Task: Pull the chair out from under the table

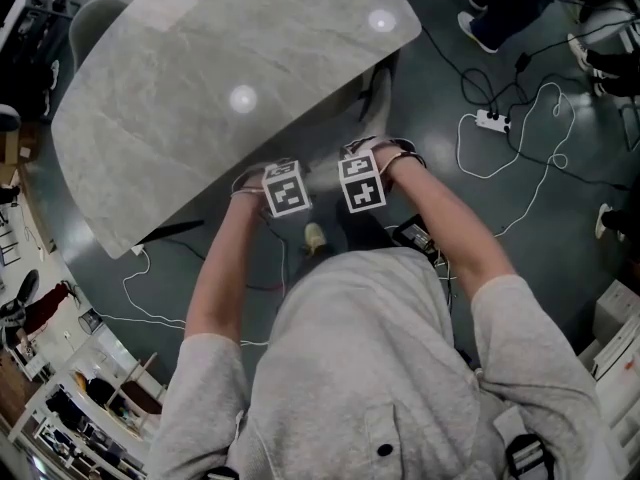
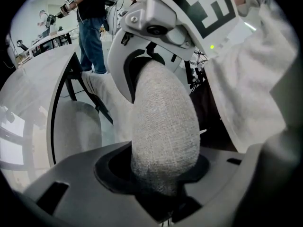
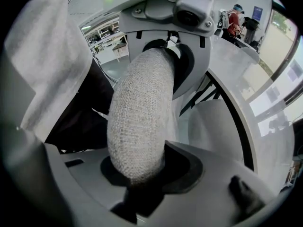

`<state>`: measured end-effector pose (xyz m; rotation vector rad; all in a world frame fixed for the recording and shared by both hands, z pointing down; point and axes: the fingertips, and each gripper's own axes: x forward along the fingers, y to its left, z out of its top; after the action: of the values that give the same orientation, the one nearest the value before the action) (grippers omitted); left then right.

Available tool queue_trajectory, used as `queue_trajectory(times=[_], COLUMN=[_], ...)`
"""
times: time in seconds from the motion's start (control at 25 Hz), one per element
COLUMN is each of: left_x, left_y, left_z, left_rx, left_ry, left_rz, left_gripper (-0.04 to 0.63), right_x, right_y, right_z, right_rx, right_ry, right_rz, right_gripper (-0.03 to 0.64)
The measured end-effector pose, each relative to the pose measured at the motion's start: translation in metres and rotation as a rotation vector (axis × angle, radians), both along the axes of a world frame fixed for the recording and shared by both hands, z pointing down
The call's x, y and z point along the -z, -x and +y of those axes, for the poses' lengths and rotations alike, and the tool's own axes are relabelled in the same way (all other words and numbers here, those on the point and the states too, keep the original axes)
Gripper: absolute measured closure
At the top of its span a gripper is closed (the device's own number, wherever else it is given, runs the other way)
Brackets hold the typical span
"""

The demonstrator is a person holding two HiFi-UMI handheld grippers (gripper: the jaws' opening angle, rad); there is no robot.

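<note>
The chair has a thick padded back rim of grey woven fabric point(image 2: 163, 122) point(image 3: 139, 112), and its grey seat point(image 2: 75, 131) point(image 3: 213, 122) lies under the pale marble-look table point(image 1: 200, 88). My left gripper point(image 2: 161, 174) point(image 1: 280, 183) is shut on the rim from above. Next to it my right gripper point(image 3: 137, 169) point(image 1: 362, 173) is shut on the same rim. In the head view both sit side by side at the table's near edge. The arms and marker cubes hide the chair there.
White cables point(image 1: 520, 138) and a power strip point(image 1: 492, 120) lie on the dark floor to the right. The table's black legs point(image 2: 71, 84) stand beyond the chair. A person point(image 2: 92, 27) stands at the far side. Shelves and clutter line the left edge.
</note>
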<state>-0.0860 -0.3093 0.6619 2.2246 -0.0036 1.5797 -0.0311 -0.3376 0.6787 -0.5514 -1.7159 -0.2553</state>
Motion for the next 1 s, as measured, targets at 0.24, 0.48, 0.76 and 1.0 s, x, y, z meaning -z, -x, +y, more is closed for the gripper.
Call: queue_trajectory(times=[0.24,0.48,0.76,1.0], left_x=[0.002,0.003,0.004,0.004], left_y=[0.004,0.002,-0.004,-0.006], left_z=[0.021,0.045,0.074,0.088], left_rx=[-0.042,-0.042,-0.061,-0.073], left_ry=[0.014,0.016,0.014,0.012], left_rz=[0.008,-0.006,-0.002,-0.001], left_gripper=[0.379,0.380,0.379,0.380], right_x=[0.003,0.003,0.005,0.005], right_y=[0.002,-0.002,-0.009,-0.011], right_z=[0.027,0.050,0.081,0.095], right_rx=[-0.035,-0.047,-0.061,-0.076], right_ry=[0.031,0.029,0.035,0.029], right_rz=[0.015,0.017,0.022,0.028], right_gripper=[0.485,0.486,0.485,0.485])
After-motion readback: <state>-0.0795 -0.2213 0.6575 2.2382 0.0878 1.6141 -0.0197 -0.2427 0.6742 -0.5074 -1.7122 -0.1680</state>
